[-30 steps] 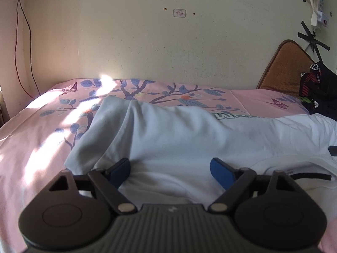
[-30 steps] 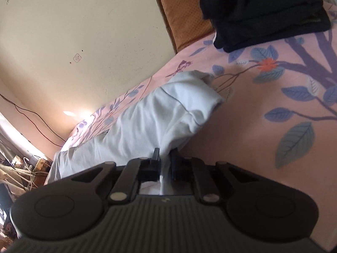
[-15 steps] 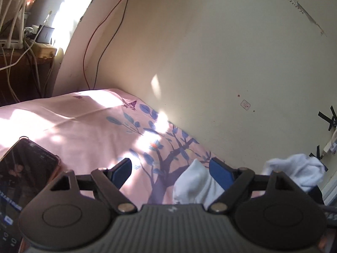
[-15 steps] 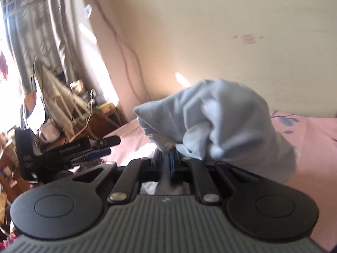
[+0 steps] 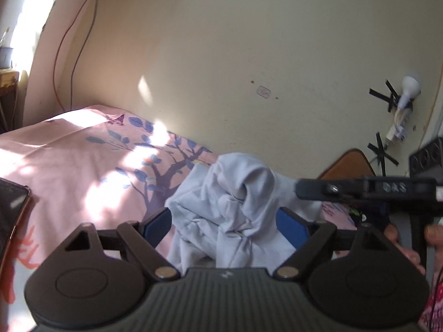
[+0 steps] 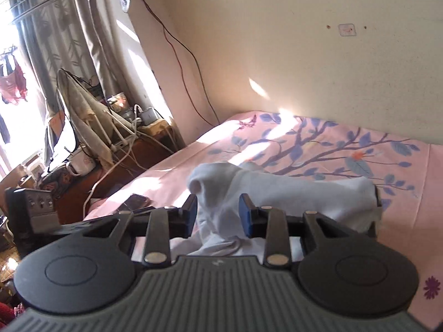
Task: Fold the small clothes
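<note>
Left wrist view: left gripper (image 5: 224, 222) jaws apart around bunched garment (image 5: 229, 210).
Right gripper (image 6: 218, 213): was clamped, now apart; cloth dropped.
Meaning: garment crumpled on bedsheet (image 5: 69, 160), needs spreading.

left gripper (image 5: 224, 225) — jaws wide apart | right gripper (image 6: 218, 213) — jaws parted

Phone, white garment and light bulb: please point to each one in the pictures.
phone (image 5: 12, 213), left wrist view, on its dark screen.
white garment (image 6: 290, 193), right wrist view, on the bunched cloth lying on the bed.
light bulb (image 5: 409, 90), left wrist view, on its white globe at the wall.
</note>
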A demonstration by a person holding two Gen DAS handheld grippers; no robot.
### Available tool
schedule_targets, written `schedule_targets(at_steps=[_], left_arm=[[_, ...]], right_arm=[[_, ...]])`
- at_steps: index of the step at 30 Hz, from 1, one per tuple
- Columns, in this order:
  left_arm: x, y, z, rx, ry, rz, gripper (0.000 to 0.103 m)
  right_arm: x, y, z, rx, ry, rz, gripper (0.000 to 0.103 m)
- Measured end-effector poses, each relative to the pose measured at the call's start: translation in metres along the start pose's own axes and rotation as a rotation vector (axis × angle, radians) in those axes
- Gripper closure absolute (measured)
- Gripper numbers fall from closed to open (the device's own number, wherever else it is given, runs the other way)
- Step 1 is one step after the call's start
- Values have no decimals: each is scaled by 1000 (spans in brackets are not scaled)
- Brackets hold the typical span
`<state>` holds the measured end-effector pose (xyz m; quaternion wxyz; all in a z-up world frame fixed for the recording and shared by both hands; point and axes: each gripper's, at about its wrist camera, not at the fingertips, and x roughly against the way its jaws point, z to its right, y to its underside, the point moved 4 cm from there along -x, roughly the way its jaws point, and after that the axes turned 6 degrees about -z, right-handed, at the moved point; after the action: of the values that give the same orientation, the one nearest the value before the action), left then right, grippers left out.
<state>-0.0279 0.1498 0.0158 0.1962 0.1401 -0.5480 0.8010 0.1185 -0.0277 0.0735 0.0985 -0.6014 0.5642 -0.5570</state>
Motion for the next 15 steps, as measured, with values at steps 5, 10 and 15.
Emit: schedule_targets(at_steps=[5, 10, 15], left_arm=[[-25, 14, 13, -60, -57, -93, 48], [-52, 19, -10, 11, -139, -198, 63], [-48, 20, -8, -16, -147, -188, 59]], right_arm=[[-66, -19, 31, -40, 79, -109, 67], [-121, -21, 74, -161, 100, -144, 66], [-106, -16, 79, -211, 57, -90, 65]])
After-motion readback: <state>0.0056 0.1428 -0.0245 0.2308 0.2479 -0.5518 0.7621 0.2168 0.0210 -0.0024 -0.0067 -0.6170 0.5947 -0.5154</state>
